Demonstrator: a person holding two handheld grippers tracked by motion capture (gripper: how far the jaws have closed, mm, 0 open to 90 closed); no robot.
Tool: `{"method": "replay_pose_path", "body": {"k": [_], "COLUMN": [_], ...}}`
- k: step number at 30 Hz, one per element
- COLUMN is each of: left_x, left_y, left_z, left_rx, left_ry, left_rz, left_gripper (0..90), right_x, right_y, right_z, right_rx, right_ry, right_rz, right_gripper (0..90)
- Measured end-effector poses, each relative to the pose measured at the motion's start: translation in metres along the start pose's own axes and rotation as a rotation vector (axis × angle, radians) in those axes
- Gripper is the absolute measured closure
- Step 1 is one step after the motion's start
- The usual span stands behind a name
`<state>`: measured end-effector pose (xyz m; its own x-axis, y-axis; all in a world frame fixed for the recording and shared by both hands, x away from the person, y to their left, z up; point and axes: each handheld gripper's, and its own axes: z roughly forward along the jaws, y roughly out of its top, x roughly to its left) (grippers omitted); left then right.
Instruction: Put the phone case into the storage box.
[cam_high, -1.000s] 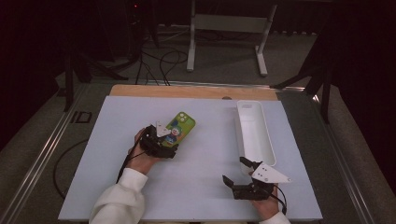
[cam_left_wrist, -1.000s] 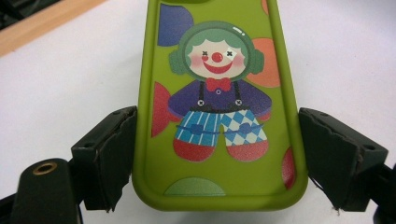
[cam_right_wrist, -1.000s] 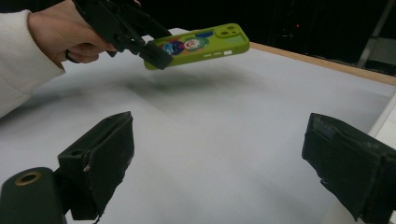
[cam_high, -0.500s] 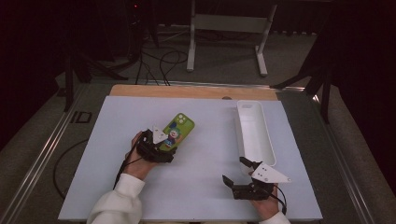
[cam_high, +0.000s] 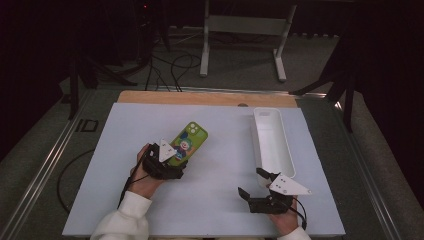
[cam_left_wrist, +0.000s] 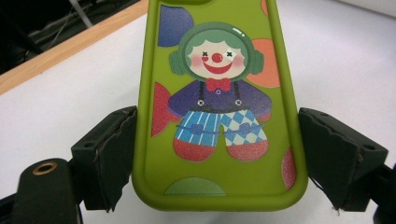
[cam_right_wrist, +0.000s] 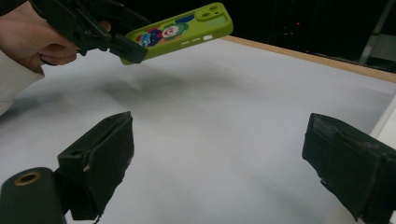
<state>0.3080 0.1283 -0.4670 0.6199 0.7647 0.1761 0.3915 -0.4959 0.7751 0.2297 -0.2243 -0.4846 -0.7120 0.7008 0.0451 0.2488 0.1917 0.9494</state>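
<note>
I've got the white mat (cam_high: 210, 200) under both hands, with the tray (cam_high: 272, 145) lying lengthwise along its right edge. That tray is just beyond my right gripper (cam_high: 252, 186), whose jaws stand wide apart with nothing between them.

The phone (cam_high: 186, 144) is lifted clear of the mat — its shadow lies on the mat below it in the right gripper view — and my left gripper (cam_high: 176, 162) is clamped on its lower end, pads on the two long edges. Its long axis runs straight out from those jaws, up and to the right on the table, camera end farthest from me.

So the tray lies well to the right of the phone. My judgement: the left hand carries across, or hands off to the nearer right gripper.
</note>
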Motion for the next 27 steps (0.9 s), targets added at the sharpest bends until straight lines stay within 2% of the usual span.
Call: {"method": "replay_pose_path", "body": {"k": [10,15,20,27], "left_x": [-0.002,-0.004,-0.004,-0.009], "left_y": [0.000,0.000,0.001,0.004], "left_z": [-0.013,-0.017,-0.022,-0.027], "left_rx": [-0.066,-0.077,-0.103,-0.117], "left_ry": [-0.008,-0.009,-0.014,-0.013], "left_rz": [-0.007,0.007,-0.002,0.023], "left_gripper": [16.0,16.0,16.0,16.0], "right_x": [0.001,0.001,0.001,0.000], "right_y": [0.004,0.007,0.010,0.016], "right_z": [0.001,0.001,0.002,0.002], "right_rx": [0.001,0.005,0.020,0.046], "right_ry": [0.003,0.007,0.008,0.012], "right_rz": [0.002,0.004,0.017,0.025], "right_gripper": [8.9,8.7,8.3,8.0]}}
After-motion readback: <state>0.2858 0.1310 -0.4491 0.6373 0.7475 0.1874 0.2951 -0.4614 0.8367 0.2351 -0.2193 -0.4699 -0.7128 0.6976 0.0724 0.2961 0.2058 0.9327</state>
